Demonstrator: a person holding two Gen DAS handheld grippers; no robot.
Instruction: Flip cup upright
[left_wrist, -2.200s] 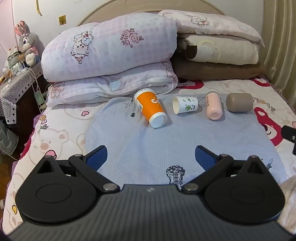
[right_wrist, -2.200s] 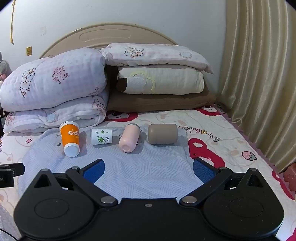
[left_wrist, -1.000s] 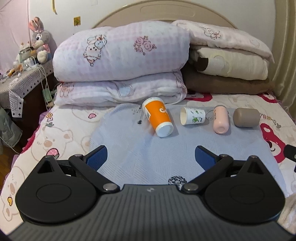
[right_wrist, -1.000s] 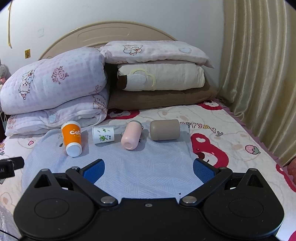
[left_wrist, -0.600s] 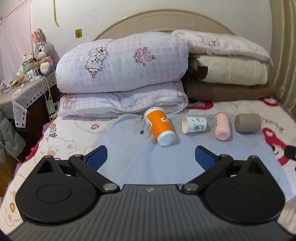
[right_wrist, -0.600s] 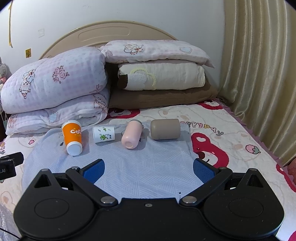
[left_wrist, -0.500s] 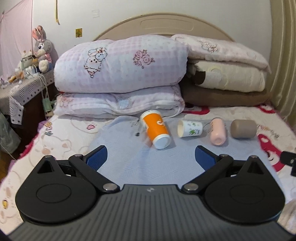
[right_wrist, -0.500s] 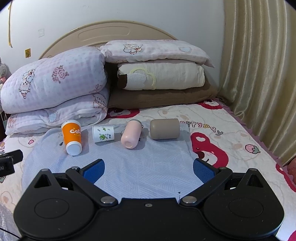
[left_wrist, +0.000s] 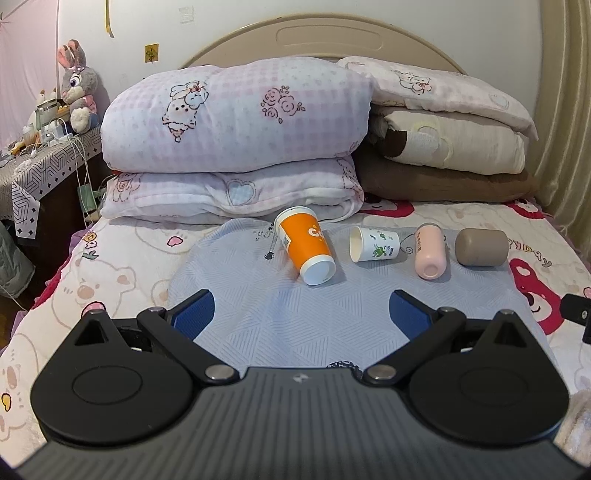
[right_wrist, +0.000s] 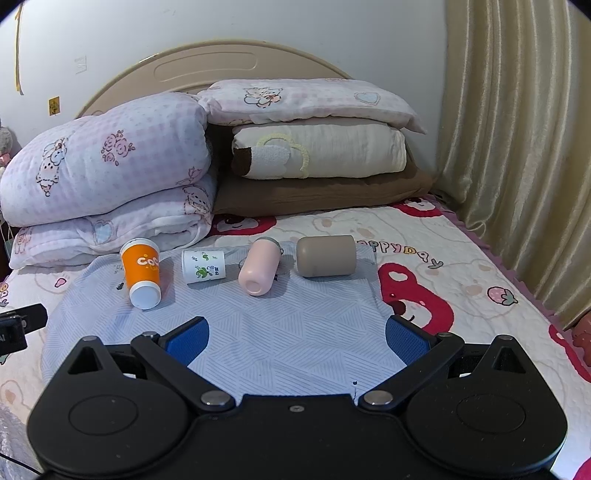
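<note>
Lying sideways, orange cup (left_wrist: 306, 248) sits beyond open left hand-held gripper (left_wrist: 301, 309).

Bare blue mat (left_wrist: 295, 317) lies open before four cups lying in a row: orange cup (left_wrist: 306, 244), white cup (left_wrist: 373, 244), pink cup (left_wrist: 428, 250), brown cup (left_wrist: 481, 246). Folded quilts (left_wrist: 236, 147) block behind.

Four cups — orange cup (left_wrist: 306, 245), white cup (left_wrist: 373, 244), pink cup (left_wrist: 428, 251), taupe cup (left_wrist: 481, 246) — seemingly all lie sideways.

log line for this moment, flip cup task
stage: pre-grasp | left hand-held gripper: open, empty | right hand-held gripper: open, empty | orange cup: on its side | nothing upright
</note>
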